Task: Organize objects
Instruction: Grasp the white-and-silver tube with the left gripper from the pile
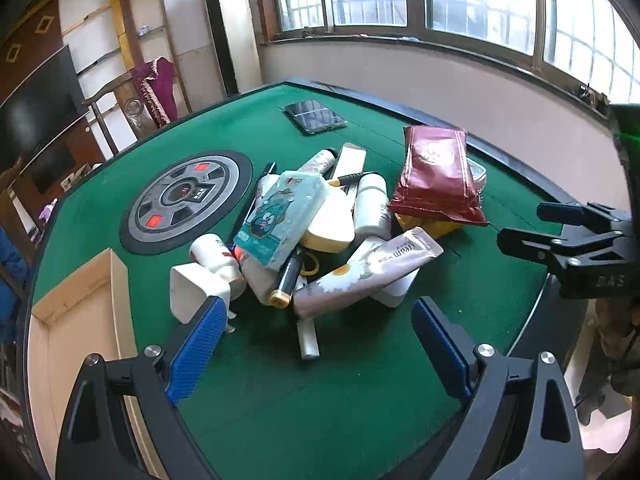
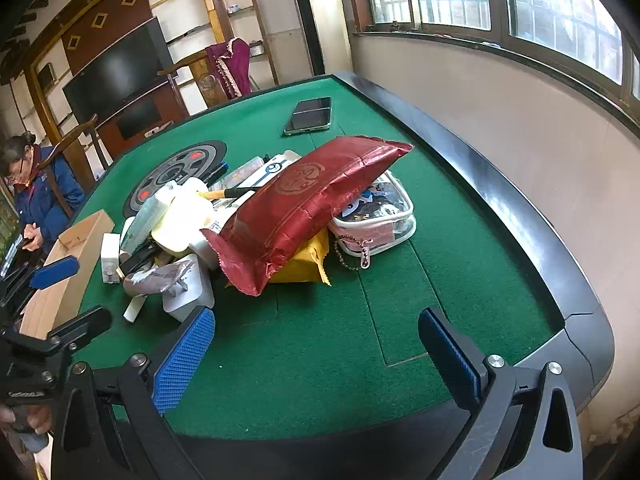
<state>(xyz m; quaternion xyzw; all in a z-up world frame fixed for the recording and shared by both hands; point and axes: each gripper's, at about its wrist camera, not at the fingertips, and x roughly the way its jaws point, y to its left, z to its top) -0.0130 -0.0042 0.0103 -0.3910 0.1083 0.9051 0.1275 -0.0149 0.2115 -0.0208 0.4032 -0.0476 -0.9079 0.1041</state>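
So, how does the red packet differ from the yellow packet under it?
The red packet is much larger and lies on top, tilted; the yellow packet is smaller and mostly hidden beneath it. The red packet is shiny with a round printed emblem; the yellow packet looks plain. Both have crimped, zigzag edges and rest on the green table.

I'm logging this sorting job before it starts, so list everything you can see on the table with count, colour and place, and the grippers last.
table: one, green felt, black rim
cardboard box: one, tan, open, left edge
phone: one, dark, far side, lying apart
red foil packet: one, on top of pile's right side
yellow packet: one, under red foil packet
clear pouch: one, pink trim, right of pile
cream tube: one, pinkish, front of pile
teal pouch: one, top of pile
white bottles and tubes: several, count unclear, in pile
left gripper: blue pads, open, empty
right gripper: blue pads, open, empty
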